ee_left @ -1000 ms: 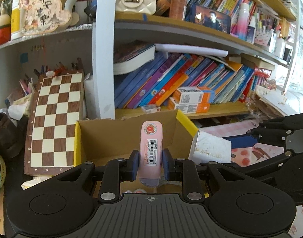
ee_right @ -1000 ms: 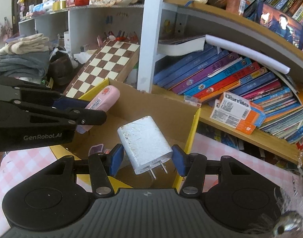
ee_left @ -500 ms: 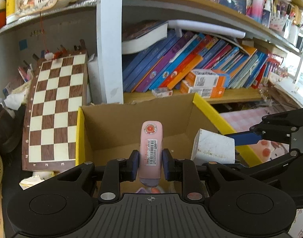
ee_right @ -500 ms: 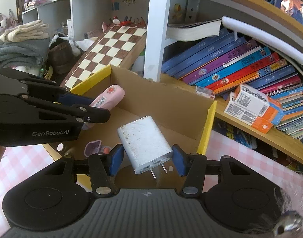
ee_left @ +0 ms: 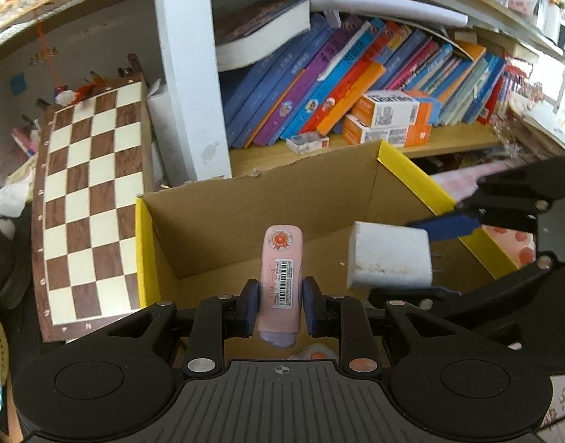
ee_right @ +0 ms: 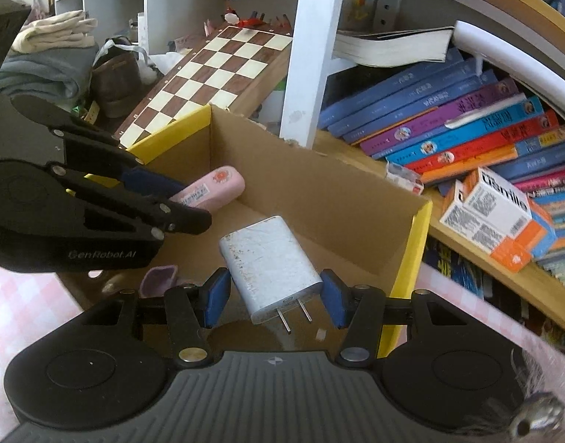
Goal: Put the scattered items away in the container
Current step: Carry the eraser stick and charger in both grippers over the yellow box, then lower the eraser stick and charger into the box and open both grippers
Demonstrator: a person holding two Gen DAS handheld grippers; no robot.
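A pink stick-shaped item with a barcode label (ee_left: pixel 281 280) stands upright between the blue pads of my left gripper (ee_left: pixel 280 308), which is shut on it. My right gripper (ee_right: pixel 273 297) is shut on a white plug charger (ee_right: pixel 269 262), prongs pointing back at the camera. Both hang over the open cardboard box with yellow rims (ee_left: pixel 267 214), (ee_right: pixel 319 199). From the right wrist the pink item (ee_right: pixel 212 188) and left gripper (ee_right: pixel 149 192) show at left; from the left wrist the charger (ee_left: pixel 389 256) shows at right. A small purple thing (ee_right: pixel 158 277) lies on the box floor.
A chessboard (ee_left: pixel 86 199) leans left of the box. Behind it, a white shelf post (ee_left: pixel 194 74) and a wooden shelf with slanted books (ee_left: pixel 338 85) and orange-white cartons (ee_left: pixel 389 118). Pink checked cloth (ee_right: pixel 20 310) covers the table. Folded clothes (ee_right: pixel 50 55) sit far left.
Both grippers have moved forward and down over the box, each still holding its item. The box fills more of both views and the upper shelves have slid out of view.
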